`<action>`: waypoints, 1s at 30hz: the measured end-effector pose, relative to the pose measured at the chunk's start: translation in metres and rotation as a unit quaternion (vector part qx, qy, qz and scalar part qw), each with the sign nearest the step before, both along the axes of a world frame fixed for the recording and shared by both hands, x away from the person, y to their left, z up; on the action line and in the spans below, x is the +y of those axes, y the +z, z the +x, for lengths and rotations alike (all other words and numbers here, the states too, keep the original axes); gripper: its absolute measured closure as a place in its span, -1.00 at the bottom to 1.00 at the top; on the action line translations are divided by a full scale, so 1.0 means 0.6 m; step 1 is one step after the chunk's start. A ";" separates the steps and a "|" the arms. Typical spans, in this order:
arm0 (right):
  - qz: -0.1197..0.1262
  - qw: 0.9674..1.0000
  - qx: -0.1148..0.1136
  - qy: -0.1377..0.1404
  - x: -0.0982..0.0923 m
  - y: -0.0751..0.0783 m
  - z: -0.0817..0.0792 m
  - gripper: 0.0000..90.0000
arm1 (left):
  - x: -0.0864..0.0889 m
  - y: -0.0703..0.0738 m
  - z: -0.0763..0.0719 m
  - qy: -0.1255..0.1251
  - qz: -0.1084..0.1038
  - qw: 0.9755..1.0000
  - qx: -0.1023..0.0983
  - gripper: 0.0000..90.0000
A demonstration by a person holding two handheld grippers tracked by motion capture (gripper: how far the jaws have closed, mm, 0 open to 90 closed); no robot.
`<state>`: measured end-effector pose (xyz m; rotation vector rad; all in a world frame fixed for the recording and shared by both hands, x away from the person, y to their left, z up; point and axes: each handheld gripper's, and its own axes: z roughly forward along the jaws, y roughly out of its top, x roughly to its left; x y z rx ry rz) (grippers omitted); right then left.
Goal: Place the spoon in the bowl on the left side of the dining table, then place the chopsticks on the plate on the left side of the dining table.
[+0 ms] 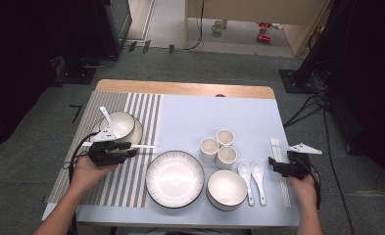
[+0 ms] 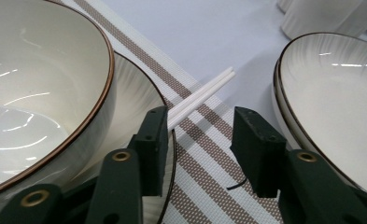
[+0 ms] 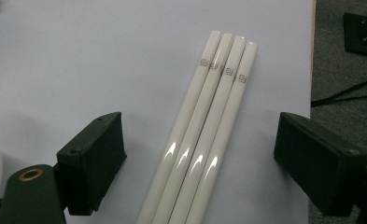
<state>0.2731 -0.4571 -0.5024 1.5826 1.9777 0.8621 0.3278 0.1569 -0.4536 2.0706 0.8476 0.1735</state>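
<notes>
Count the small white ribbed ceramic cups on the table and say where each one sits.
3. They cluster on the pale blue mat, right of the large round plate: one at the back, one at front left, one at front right. None seems hidden.

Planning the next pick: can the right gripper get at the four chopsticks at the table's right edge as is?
Probably yes. The right gripper stands open with its jaws either side of the four chopsticks, which lie flat on the cloth with nothing over them.
</notes>
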 end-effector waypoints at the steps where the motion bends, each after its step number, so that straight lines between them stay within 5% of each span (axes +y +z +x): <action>1: 0.000 1.000 0.000 0.000 0.000 0.000 0.000 -0.65 | -0.001 0.000 0.000 -0.001 -0.002 1.000 0.004 0.10; 16: 0.001 1.000 0.001 -0.001 0.000 0.000 0.000 -0.65 | -0.013 0.012 0.003 -0.020 -0.027 0.999 0.033 -0.19; 30: 0.002 1.000 0.001 -0.002 0.000 0.000 0.001 -0.65 | -0.046 0.026 0.017 -0.047 -0.019 0.998 0.044 -0.27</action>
